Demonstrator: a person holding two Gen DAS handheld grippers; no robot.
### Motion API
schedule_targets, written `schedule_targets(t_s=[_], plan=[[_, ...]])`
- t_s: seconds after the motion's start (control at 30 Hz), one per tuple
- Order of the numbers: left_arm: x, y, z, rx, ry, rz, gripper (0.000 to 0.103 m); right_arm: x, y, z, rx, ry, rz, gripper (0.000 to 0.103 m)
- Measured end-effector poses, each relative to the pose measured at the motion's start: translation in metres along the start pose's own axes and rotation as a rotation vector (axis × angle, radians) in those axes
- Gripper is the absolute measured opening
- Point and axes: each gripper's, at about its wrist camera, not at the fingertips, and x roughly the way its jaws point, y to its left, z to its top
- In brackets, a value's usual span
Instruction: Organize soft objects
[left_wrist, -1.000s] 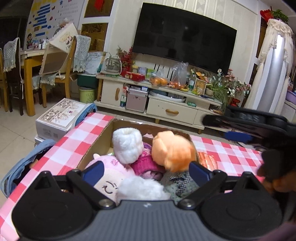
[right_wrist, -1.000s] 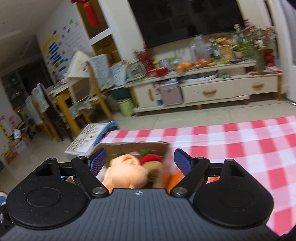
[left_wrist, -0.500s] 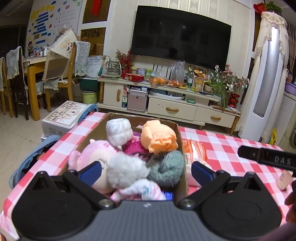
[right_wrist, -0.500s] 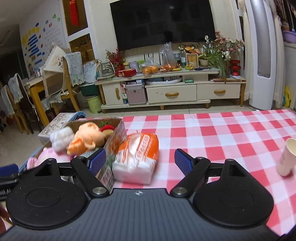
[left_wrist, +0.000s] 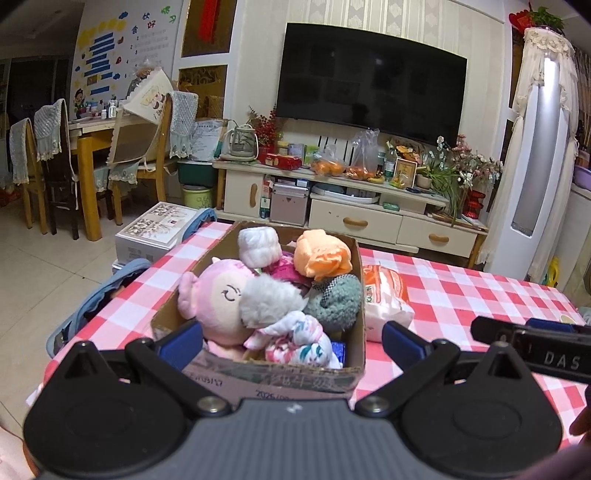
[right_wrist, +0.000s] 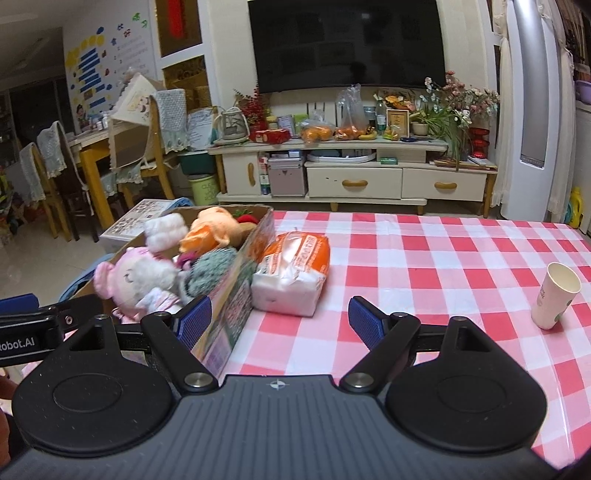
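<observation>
Now both claws are spread wide and hold nothing: the left claw (left_wrist: 291, 341) hangs over the near end of the cardboard box (left_wrist: 280, 376), the right claw (right_wrist: 280, 319) above the checked counter (right_wrist: 424, 266) beside it. Inside the box are heaped a pink plush doll (left_wrist: 218, 295), a white pom (left_wrist: 258, 245), an orange plush (left_wrist: 321, 254) and a grey-green knit (left_wrist: 336, 299). Against the box's right wall lies an orange-and-white packet (right_wrist: 291, 273); a paper cup (right_wrist: 556, 295) stands well apart, far right.

Black left tool (left_wrist: 291, 341), blue pads (left_wrist: 397, 341), silver screws, right tool (right_wrist: 280, 321) alike
</observation>
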Motion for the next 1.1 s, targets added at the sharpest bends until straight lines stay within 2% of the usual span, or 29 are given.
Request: schedule_targets(t_s=[0.4,1.1], plan=[[-0.023,0.007,-0.004,0.002,-0.035,0.013,0.102,-0.027,0.023,-0.009,-0.048,-0.011,0.046,0.102],[-0.027,0.007,-0.011,0.029,-0.051,0.018,0.102,-0.023,0.028,-0.014,-0.076,0.016,0.041,0.102]])
